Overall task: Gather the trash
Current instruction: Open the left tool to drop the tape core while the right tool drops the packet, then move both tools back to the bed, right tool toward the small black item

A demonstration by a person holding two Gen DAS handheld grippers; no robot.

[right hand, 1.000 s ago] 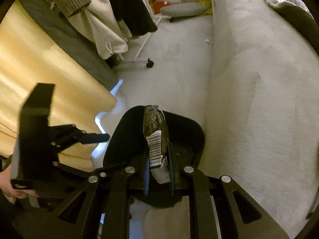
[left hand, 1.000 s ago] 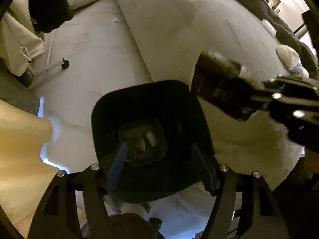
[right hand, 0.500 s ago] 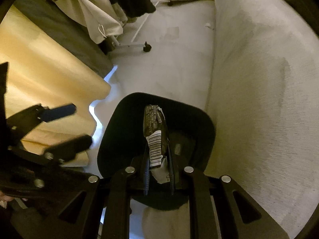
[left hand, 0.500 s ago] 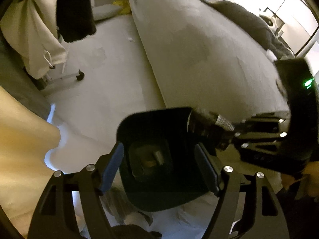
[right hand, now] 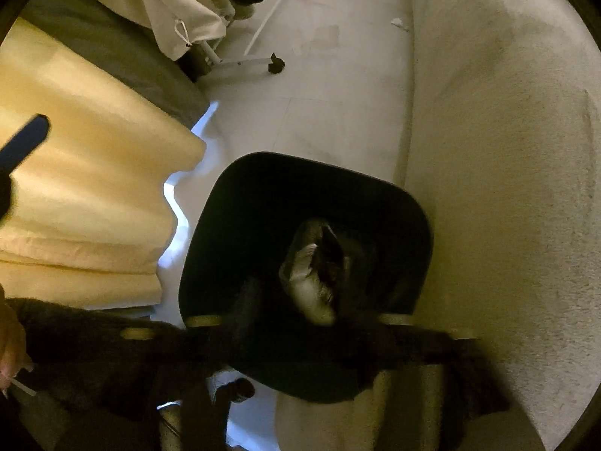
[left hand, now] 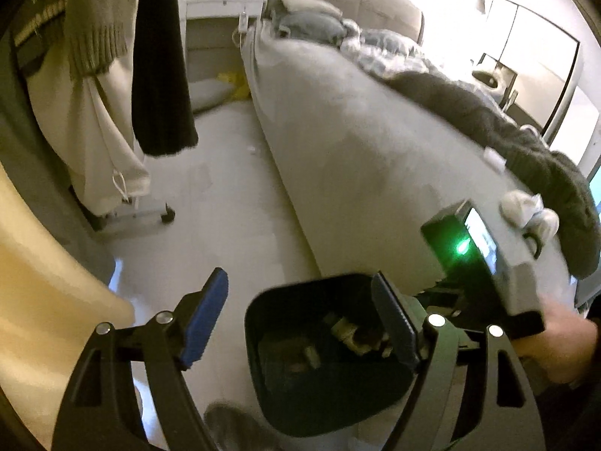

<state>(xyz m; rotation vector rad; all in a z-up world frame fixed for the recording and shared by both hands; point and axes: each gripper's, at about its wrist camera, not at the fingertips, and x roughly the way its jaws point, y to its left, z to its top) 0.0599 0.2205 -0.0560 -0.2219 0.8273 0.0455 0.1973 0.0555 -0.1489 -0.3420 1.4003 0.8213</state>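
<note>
Your left jaws are standing wide apart with nothing between them, the left gripper point(left hand: 298, 323) hanging over the near rim of the bin; its blue, ribbed pads point(left hand: 204, 315) are flat and rectangular. Your right gripper point(right hand: 300, 312) is smeared by motion in its own view, so I cannot tell how its jaws are standing. A crumpled wrapper point(right hand: 313, 268), dark with a pale, shiny panel, is sitting inside the black bin point(right hand: 210, 233), just ahead of those blurred fingers; whether they are touching it is unclear.

That bin is a smooth, matte tub with a rounded-square mouth, and small scraps point(left hand: 347, 332) are lying at its bottom. It is standing on the pale, hard floor point(left hand: 225, 195), pressed close against the side of the bed point(left hand: 360, 158), which is covered in a nubbly off-white fabric. A soft yellow blanket point(right hand: 86, 195) is crowding the bin's other side, leaving a narrow strip of floor between. Farther off, hanging clothes point(left hand: 112, 86) on a wheeled rack point(right hand: 244, 64) are edging the open floor beyond the bin.
</note>
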